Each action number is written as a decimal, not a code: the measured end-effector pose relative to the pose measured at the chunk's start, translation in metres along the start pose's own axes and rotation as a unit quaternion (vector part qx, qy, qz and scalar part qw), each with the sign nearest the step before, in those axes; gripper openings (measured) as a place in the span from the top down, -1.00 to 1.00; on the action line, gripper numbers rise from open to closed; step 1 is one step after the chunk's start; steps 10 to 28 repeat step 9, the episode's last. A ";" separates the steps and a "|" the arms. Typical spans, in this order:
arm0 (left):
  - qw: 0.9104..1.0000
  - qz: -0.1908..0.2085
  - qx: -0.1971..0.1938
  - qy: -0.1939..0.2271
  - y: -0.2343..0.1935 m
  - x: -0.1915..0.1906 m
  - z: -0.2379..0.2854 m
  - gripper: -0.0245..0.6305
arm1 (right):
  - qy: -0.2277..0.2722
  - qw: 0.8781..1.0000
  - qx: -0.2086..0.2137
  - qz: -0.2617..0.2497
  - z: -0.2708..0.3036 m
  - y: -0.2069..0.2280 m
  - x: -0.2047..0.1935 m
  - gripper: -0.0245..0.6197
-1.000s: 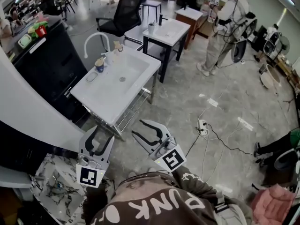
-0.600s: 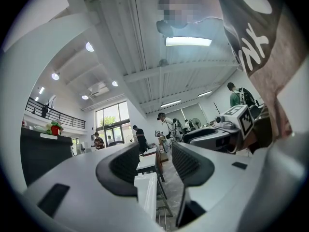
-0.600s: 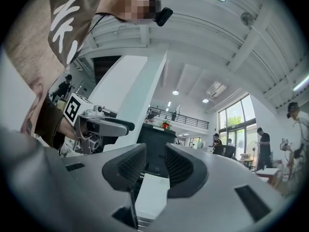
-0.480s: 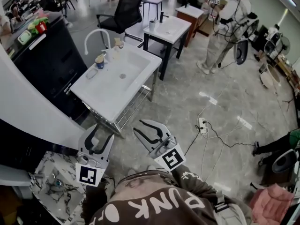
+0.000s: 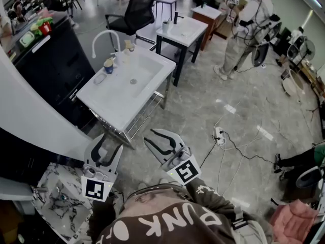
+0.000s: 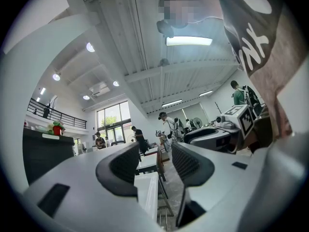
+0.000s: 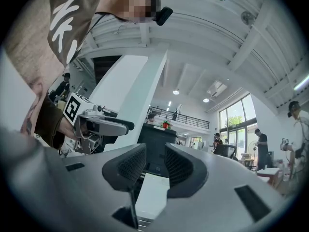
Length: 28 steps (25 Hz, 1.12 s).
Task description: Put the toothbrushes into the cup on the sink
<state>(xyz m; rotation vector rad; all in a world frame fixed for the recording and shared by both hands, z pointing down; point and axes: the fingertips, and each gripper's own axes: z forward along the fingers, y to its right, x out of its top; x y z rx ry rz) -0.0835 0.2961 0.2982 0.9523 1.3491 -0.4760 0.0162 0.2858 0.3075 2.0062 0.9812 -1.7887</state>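
Observation:
The white sink (image 5: 116, 107) stands ahead of me on a metal frame, with a curved white faucet (image 5: 103, 37) at its far left. A small blue-and-tan cup (image 5: 108, 66) sits on the rim by the faucet, and a small pale thing (image 5: 100, 79) lies beside it. It is too small to tell whether that is a toothbrush. My left gripper (image 5: 110, 145) is open and empty just short of the sink's near corner. My right gripper (image 5: 152, 140) is beside it; its jaws have just been closing but still stand open, with nothing between them. The sink's edge (image 6: 147, 192) shows past the left gripper (image 6: 154, 166), and the same edge (image 7: 152, 195) past the right gripper (image 7: 155, 166).
A second small sink table (image 5: 183, 32) and a black office chair (image 5: 136, 11) stand beyond the sink. A person (image 5: 246, 27) stands at the back right. A dark counter (image 5: 48, 60) runs along the left. Cables and a power strip (image 5: 219, 136) lie on the floor to the right.
The head view has drifted slightly. Both grippers stay where they were, short of the sink.

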 end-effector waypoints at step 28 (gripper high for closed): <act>1.000 0.003 0.001 0.002 0.000 0.004 0.000 0.31 | 0.001 1.000 0.000 -0.002 -0.002 0.001 0.005 0.53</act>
